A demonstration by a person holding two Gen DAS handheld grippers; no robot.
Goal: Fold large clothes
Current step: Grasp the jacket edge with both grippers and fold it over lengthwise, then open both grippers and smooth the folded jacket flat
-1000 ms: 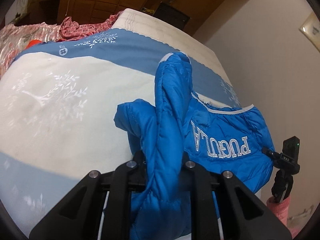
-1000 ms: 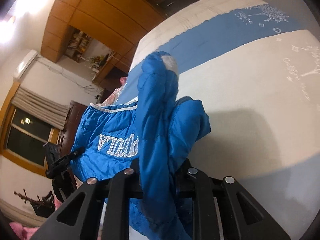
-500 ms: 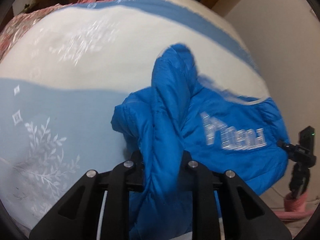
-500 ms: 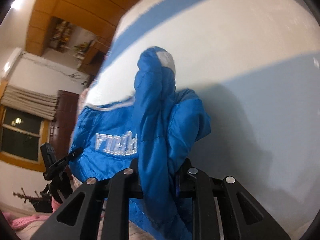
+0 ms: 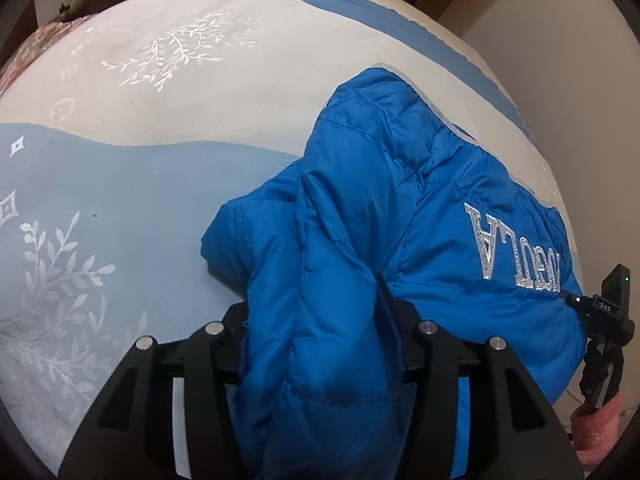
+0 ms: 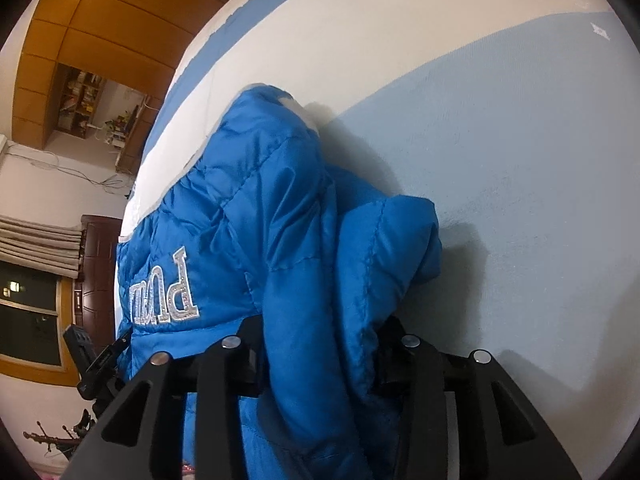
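the bright blue quilted puffer jacket point(image 5: 360, 208) with silver embroidered lettering across it lies bunched up on the bed, near the edge by the wall, with its light grey trimmed hem on the far side. a thick fold of it runs straight back between the fingers of the left gripper point(image 5: 320, 332), whose jaws have just been opening; the padded fabric fills the gap, and i honestly can't tell whether the pads press on it or it's just sitting loose in there. same deal in the right wrist view: a puffy fold of the jacket point(image 6: 288, 208) runs down between the fingers of the right gripper point(image 6: 320, 344), jaws have just been opening there too, and the fabric hides the pads, so no clue if it's gripped. underneath is a pale blue and cream bedspread point(image 5: 120, 184) with white leaf embroidery, and the jacket throws a soft shadow on it. off to the side there's a small black device on a stand point(image 5: 612, 308) with a green light, an off-white wall point(image 5: 560, 60), and in the right wrist view wooden cabinets point(image 6: 92, 28) and a dark window point(image 6: 28, 320).
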